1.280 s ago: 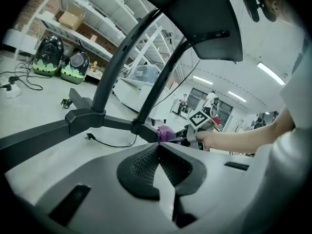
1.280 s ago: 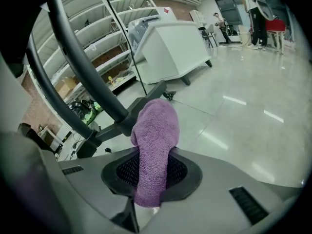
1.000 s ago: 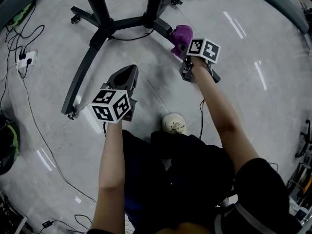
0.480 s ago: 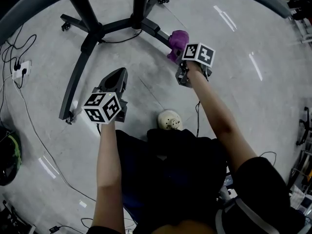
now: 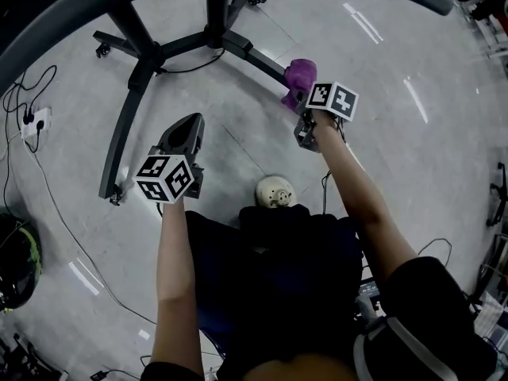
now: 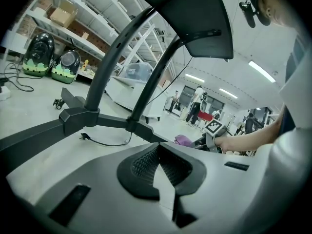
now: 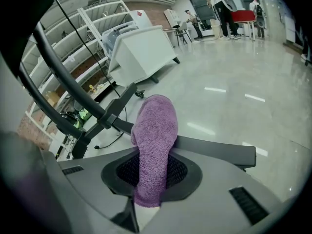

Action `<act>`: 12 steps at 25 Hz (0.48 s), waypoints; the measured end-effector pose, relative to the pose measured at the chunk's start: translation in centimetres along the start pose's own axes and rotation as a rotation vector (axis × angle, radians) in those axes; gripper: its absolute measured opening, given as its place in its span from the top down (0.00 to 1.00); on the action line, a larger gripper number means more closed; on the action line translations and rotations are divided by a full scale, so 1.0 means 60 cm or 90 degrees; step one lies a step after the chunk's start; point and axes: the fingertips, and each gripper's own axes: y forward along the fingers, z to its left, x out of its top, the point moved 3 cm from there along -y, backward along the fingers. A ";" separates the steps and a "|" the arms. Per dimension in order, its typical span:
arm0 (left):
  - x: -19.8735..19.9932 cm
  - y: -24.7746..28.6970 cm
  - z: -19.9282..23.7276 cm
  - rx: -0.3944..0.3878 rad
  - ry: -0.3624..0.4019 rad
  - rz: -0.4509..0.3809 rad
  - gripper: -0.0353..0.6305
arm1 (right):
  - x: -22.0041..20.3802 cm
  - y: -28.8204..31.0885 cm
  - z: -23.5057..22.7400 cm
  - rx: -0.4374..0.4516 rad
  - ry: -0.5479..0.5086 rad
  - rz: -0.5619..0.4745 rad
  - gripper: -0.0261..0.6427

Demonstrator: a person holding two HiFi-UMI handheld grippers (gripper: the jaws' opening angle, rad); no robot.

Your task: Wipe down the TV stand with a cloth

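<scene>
**Inspector:** Moved since the last check?

**Assistant:** Little. The right gripper [image 5: 300,95] and purple cloth [image 5: 299,75] remain at the outer end of one leg [image 5: 254,56] of the TV stand [image 5: 214,10]. The left gripper [image 5: 186,125] keeps its place over the floor [image 5: 389,109].

**Inspector:** Jaws?

**Assistant:** The right jaws are clamped on the cloth's lower end, and its free end lies over the leg. The left jaws are closed with nothing between them.

**Inspector:** Governing relation?

**Assistant:** The leg lies just beyond the right jaws and crosswise to them. Its long axis runs from the cloth back to the hub [image 5: 213,38]. In my judgement the next stroke follows that line, and the right hand is the nearer; the left is well apart.
</scene>
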 end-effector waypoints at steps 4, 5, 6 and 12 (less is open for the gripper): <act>-0.004 -0.010 0.005 -0.011 -0.003 -0.008 0.94 | -0.007 -0.019 -0.032 -0.013 0.017 -0.005 0.83; -0.006 -0.012 0.006 -0.015 -0.003 -0.006 0.94 | -0.009 -0.024 -0.038 -0.015 0.022 -0.006 0.83; -0.007 -0.014 0.006 -0.018 -0.002 -0.003 0.94 | -0.011 -0.028 -0.045 -0.017 0.026 -0.007 0.83; 0.011 -0.010 0.000 -0.028 0.004 0.007 0.94 | -0.023 -0.052 -0.080 -0.040 0.036 -0.015 0.83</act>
